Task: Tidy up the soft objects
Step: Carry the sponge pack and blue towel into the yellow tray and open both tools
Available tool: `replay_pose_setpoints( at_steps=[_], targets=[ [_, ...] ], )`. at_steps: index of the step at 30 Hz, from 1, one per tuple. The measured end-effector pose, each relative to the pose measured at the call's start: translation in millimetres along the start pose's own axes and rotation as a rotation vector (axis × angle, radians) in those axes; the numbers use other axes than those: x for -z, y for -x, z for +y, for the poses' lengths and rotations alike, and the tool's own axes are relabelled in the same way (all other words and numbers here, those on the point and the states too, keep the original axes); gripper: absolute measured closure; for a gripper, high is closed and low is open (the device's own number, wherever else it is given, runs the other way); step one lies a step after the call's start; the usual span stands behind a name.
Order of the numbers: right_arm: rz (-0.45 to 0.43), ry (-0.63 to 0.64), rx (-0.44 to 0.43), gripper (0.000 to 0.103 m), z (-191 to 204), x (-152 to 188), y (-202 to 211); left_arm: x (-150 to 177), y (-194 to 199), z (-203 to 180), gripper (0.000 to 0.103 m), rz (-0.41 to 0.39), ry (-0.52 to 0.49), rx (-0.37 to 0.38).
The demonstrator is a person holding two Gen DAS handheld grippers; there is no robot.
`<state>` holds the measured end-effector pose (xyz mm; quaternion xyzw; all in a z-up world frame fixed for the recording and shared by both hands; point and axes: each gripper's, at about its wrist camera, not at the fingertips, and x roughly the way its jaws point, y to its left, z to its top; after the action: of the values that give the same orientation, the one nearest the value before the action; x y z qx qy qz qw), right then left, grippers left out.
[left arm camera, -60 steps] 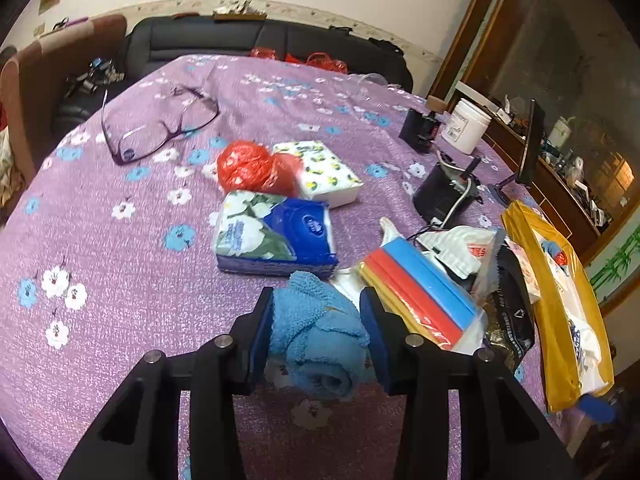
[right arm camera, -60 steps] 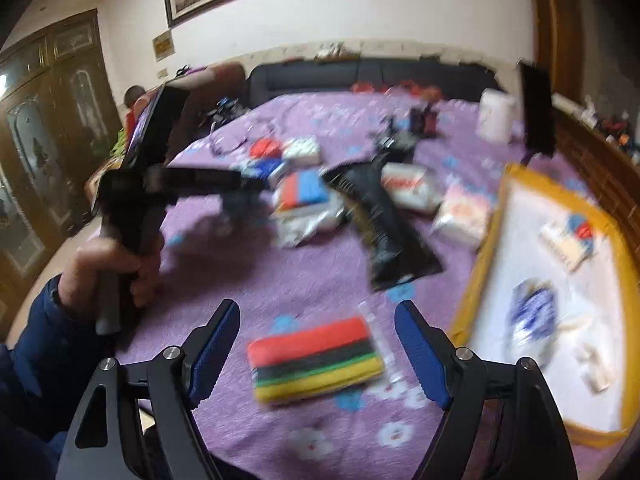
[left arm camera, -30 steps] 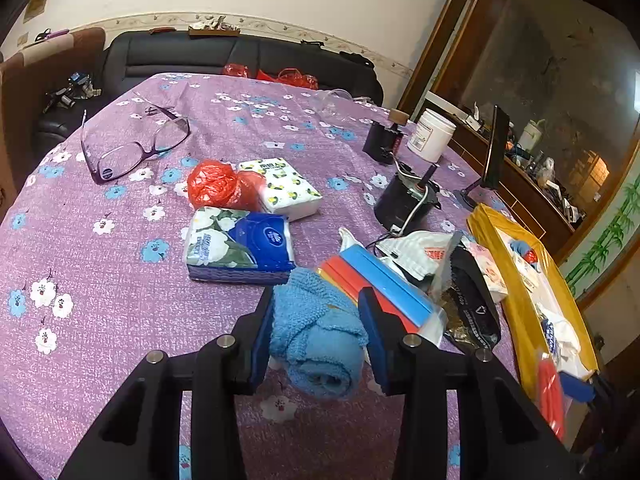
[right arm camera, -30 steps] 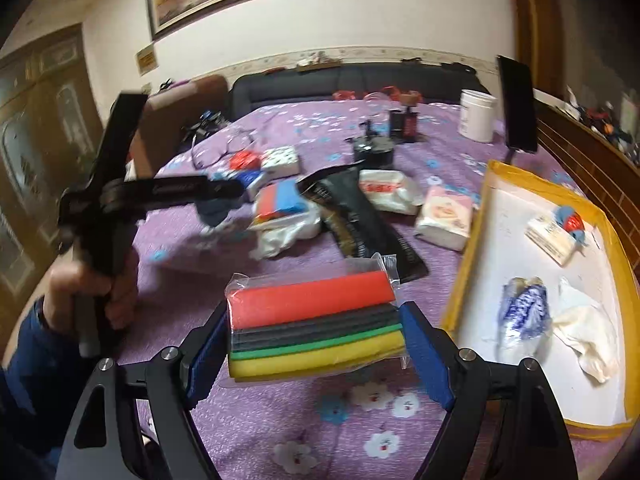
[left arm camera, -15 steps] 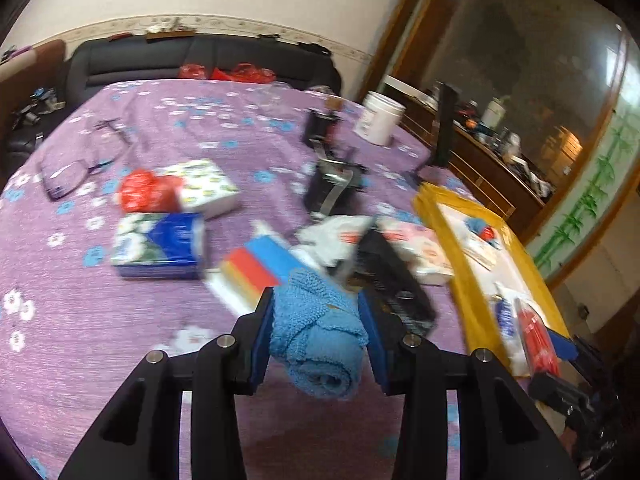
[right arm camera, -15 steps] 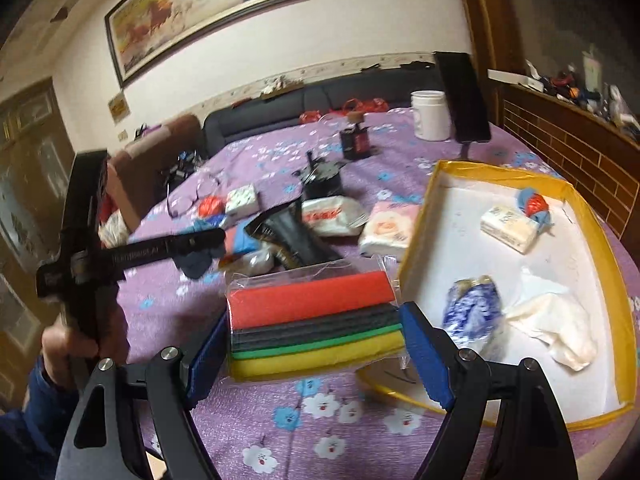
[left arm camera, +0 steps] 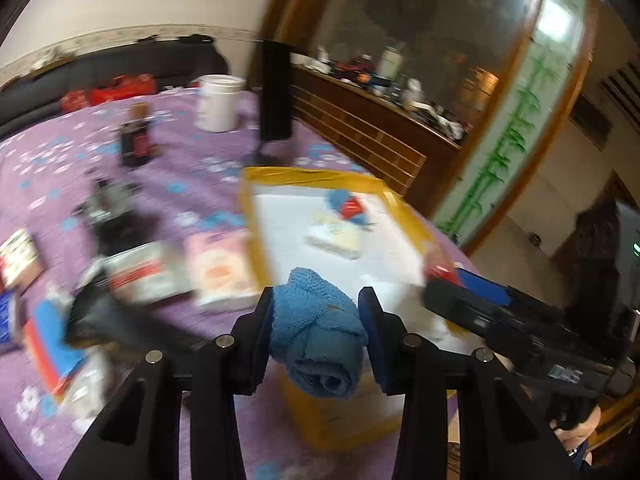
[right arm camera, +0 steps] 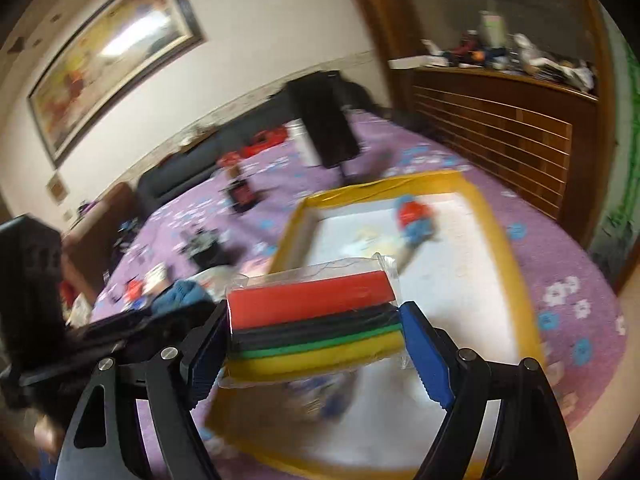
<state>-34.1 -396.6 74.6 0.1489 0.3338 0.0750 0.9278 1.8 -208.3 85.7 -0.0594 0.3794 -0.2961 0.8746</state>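
The blue towel (left arm camera: pixel 316 332), rolled into a soft bundle, sits pinched between the narrow-set pads of the left claw (left arm camera: pixel 318 332), carried in the air at the near edge of the yellow-rimmed tray (left arm camera: pixel 404 210). The pack of coloured sponges (right arm camera: pixel 314 328), red over black, green and yellow in clear wrap, is clamped across its length by the wide-set right claw (right arm camera: pixel 314 344), likewise held up over the tray's near end. Neither item has been set down yet. Inside the tray, on its white floor, a few soft things already lie: a pale tissue packet (left arm camera: pixel 334 238) and a small red-and-blue bundle (left arm camera: pixel 348 208), with something blurred closer in. So the sorting looks partly done, with two more pieces about to go in. Out on the purple flowered counter (left arm camera: pixel 192 168) more remains: a pink packet (left arm camera: pixel 220 268), a white packet with red print (left arm camera: pixel 144 276) and a red-and-blue sponge pack (left arm camera: pixel 48 344), all blurred, beside hard items such as a white tub (left arm camera: pixel 220 102) that likely stay put.
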Motion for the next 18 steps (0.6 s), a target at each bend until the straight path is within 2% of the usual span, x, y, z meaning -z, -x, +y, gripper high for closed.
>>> replay_pose_setpoints(
  at_steps=[4,9,13,18],
  targets=[
    [0.001,-0.068,0.094,0.017,-31.6,-17.0,-9.3,-8.1,-34.4,-18.7,0.064,0.047,-0.009,0.034],
    [0.034,-0.106,0.182,0.017,-57.9,-27.5,-24.9,2.5,-78.7,-22.9,0.064,0.136,-0.001,0.052],
    [0.077,-0.125,0.223,0.017,-71.7,-26.5,-36.2,3.0,-83.7,-24.1,0.064,0.142,-0.006,0.071],
    [0.112,-0.129,0.236,0.017,-73.1,-25.5,-46.3,3.4,-84.7,-20.4,0.055,0.145,-0.005,0.092]
  ],
)
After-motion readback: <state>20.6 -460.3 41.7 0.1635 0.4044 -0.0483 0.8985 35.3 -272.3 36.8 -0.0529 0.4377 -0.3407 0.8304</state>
